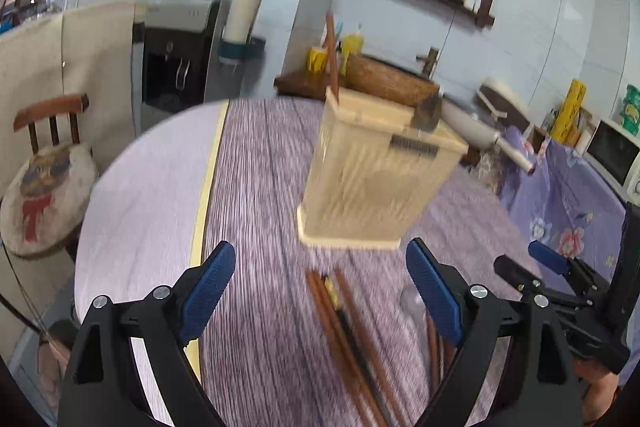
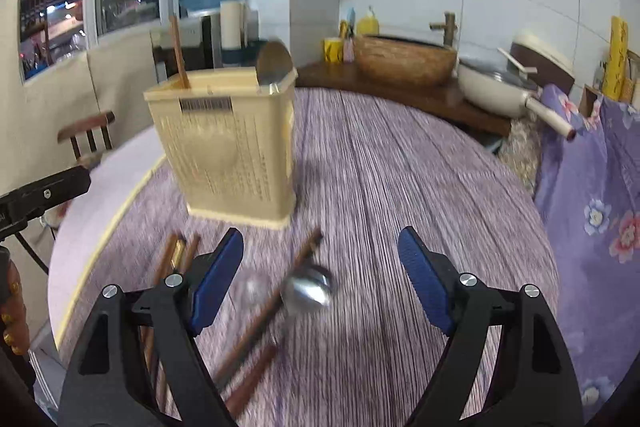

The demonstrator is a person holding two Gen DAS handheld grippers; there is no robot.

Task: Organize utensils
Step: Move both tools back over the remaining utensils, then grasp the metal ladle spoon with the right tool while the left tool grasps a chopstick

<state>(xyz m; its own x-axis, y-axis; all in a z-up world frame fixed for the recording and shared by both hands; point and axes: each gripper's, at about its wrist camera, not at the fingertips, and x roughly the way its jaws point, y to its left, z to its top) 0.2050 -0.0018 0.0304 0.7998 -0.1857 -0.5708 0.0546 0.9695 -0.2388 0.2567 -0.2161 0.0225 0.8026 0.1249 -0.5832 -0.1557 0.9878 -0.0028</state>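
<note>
We hover both tongs, left gripper (image 1: 320, 289) and right gripper (image 2: 320, 277), agape and empty over loose chopsticks (image 1: 344, 323); a hasty grab could scatter them beneath the holder (image 2: 228, 143).

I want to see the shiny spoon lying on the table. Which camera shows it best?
The right wrist view. The metal spoon lies there in the open between the right gripper's spread fingers, its bowl plain though blurred. In the left wrist view only a faint blurry bit of it peeks out beside the left gripper's finger.
</note>
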